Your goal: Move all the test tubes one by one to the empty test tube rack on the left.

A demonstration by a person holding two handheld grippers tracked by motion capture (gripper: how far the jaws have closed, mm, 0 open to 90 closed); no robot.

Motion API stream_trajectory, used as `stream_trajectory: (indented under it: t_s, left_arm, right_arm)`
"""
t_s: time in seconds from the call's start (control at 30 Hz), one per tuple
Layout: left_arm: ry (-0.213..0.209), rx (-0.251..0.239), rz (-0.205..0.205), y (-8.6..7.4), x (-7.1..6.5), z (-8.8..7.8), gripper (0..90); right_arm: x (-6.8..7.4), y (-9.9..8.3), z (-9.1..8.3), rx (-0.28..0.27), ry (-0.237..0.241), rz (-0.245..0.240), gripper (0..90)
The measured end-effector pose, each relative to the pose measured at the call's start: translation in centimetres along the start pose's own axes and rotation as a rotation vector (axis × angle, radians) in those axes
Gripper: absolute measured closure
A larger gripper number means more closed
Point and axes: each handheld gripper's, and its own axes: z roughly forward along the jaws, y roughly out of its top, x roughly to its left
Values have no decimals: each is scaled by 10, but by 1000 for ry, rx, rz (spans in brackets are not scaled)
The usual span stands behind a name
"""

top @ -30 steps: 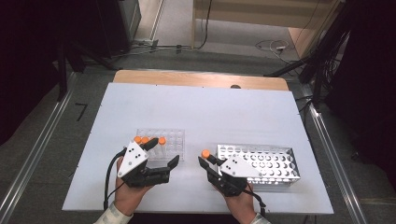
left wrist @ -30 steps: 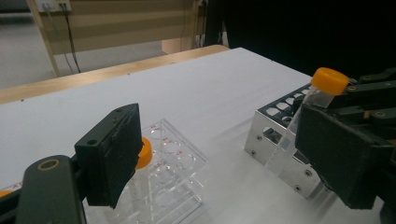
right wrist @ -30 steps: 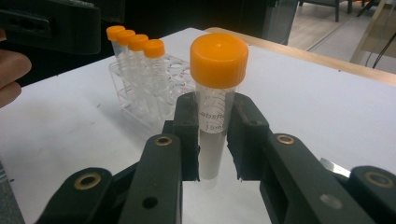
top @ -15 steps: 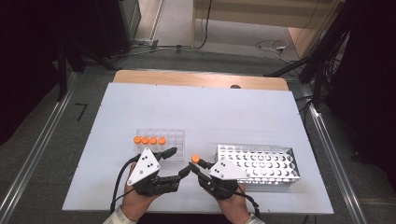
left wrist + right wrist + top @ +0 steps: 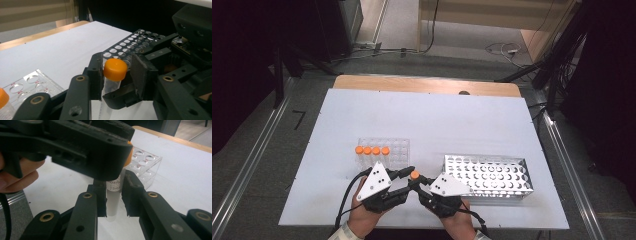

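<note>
Meeting near the tabletop's (image 5: 492, 115) front edge, about midway along it, the two grippers share one orange-capped tube (image 5: 414, 175). The right gripper (image 5: 113, 195) is clamped on the tube's clear body, holding it upright. The left gripper (image 5: 117, 75) has just been closing — its jaws now sit either side of the orange cap (image 5: 115, 69), one pad against it, the other a little off. Just left of the hands stands a clear plastic rack (image 5: 397, 149) with four more capped tubes (image 5: 372, 150) in its front row — just right, a perforated metal rack (image 5: 492, 175) near the front right corner.
</note>
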Motion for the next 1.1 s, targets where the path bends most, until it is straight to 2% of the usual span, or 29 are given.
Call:
stream_trajectory:
  t_s: [0.2, 0.63, 0.83, 0.87, 1.1]
  left_arm:
    - [-2, 3, -1, -1, 1, 1, 686]
    - [9, 6, 16, -1, 0, 2, 704]
    - [2, 0, -2, 0, 1, 1, 708]
    - [0, 1, -3, 0, 1, 0, 708]
    - [1, -7, -19, 3, 5, -2, 708]
  right_arm:
    - [1, 0, -1, 0, 3, 3, 723]
    - [0, -1, -1, 0, 6, 6, 722]
    - [-1, -1, -2, -9, 15, 14, 710]
    - [-1, 0, -2, -11, 19, 14, 697]
    - [-7, 1, -3, 4, 44, 46, 340]
